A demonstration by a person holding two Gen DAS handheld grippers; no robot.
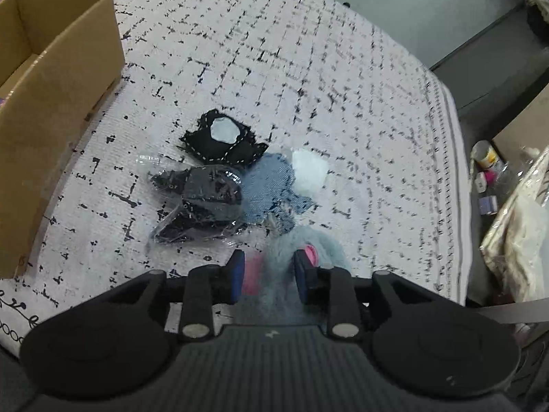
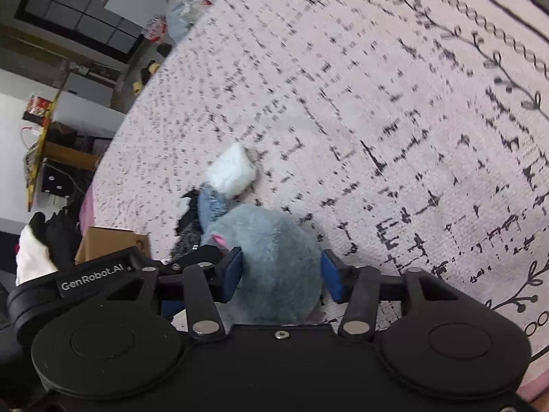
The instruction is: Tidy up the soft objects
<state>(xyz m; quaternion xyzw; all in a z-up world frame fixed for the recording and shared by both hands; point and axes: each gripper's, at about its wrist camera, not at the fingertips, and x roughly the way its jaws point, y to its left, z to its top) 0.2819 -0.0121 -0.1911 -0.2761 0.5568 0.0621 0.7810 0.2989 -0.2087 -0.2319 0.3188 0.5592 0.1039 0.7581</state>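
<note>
Left wrist view: left gripper (image 1: 269, 274) jaws apart, straddling blue plush (image 1: 302, 240), ready to grab.
Right gripper (image 2: 281, 271): jaws apart around plush.
Box (image 1: 51, 103): ten o'clock, likely destination.

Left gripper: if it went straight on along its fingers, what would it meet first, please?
Most likely the blue-grey plush toy, which already lies between the open fingers of the left gripper. Beyond it lies the denim piece, though depth is hard to judge here.

— What lies on the patterned rug (image 1: 308, 68)?
— A fluffy grey-blue plush toy (image 2: 274, 257) with pink spots. Beyond it, touching in a cluster: a blue denim scrap (image 1: 271, 192), a white pad (image 1: 308, 170), a black stitched piece (image 1: 223, 140) and a dark item in clear wrap (image 1: 202, 202).
— And the cardboard box (image 1: 51, 103)?
— Open, off to one side.
</note>
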